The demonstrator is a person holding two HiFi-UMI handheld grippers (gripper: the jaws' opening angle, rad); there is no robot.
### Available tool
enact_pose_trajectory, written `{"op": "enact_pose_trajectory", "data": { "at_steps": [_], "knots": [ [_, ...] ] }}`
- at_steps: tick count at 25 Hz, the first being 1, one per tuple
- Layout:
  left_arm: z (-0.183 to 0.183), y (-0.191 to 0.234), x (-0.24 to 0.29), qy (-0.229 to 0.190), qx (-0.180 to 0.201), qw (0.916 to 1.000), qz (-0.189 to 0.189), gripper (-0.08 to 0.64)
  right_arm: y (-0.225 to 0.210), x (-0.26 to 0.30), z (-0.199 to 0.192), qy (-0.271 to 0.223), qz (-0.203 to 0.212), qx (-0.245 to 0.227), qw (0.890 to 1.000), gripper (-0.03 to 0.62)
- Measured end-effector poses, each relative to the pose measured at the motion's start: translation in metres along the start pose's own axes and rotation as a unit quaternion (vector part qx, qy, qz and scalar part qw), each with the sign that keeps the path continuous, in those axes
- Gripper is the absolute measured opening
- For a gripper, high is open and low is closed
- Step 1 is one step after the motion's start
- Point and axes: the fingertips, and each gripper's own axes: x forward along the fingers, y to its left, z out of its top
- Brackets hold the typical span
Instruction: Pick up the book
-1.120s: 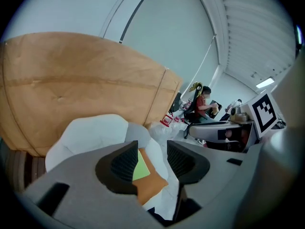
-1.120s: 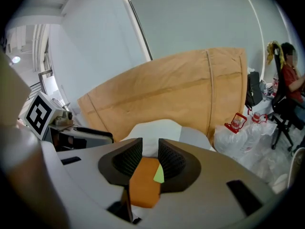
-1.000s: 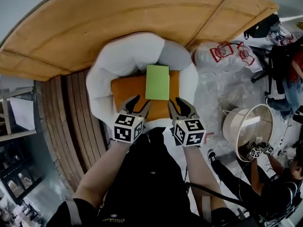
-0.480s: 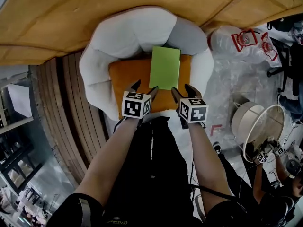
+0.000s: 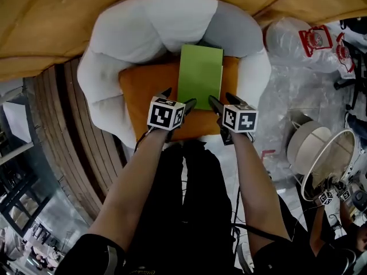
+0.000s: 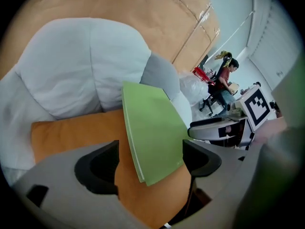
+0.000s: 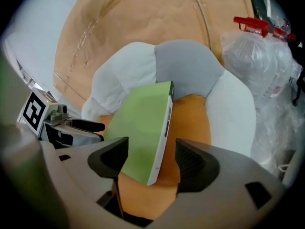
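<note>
White armchair [image 5: 149, 22] holds an orange cushion [image 5: 146, 90] bearing the thin, flat green book [image 5: 200, 73]. Left gripper [image 5: 179, 98] and right gripper [image 5: 222, 99] sit nearer it than before, jaws opening, apparently not touching it.

Left tongs [image 5: 179, 97], right tongs [image 5: 221, 98]: grey, black pads [image 6: 96, 167], black-and-white marker cubes [image 5: 166, 113]; black trousers [image 5: 184, 211].

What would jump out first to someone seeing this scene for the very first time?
A bright green book lying on an orange cushion, nested in a puffy white seat at the centre of the head view. Just below it, the left gripper and right gripper flank the book's near edge, jaws opening, its corners showing between them ungripped.
</note>
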Motion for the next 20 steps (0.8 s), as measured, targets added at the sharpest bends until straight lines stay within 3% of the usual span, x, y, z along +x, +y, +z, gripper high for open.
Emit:
{"op": "enact_pose_trajectory", "data": {
  "at_steps": [5, 8, 12, 20],
  "knots": [
    [-0.008, 0.0, 0.025, 0.026, 0.009, 0.9996, -0.002, 0.402, 0.008, 0.025, -0.001, 0.009, 0.022, 0.007, 1.0, 0.29],
    [-0.019, 0.001, 0.037, 0.049, -0.008, 0.9988, 0.005, 0.402, 0.005, 0.036, -0.011, 0.017, 0.035, 0.048, 0.998, 0.308],
    [-0.026, 0.003, 0.042, 0.049, -0.028, 0.9984, -0.005, 0.402, 0.008, 0.041, -0.017, 0.012, 0.051, 0.073, 0.996, 0.31],
    [-0.023, -0.001, 0.038, 0.044, -0.028, 0.9986, -0.006, 0.397, 0.013, 0.038, -0.012, -0.005, 0.043, 0.088, 0.995, 0.31]
  ]
}}
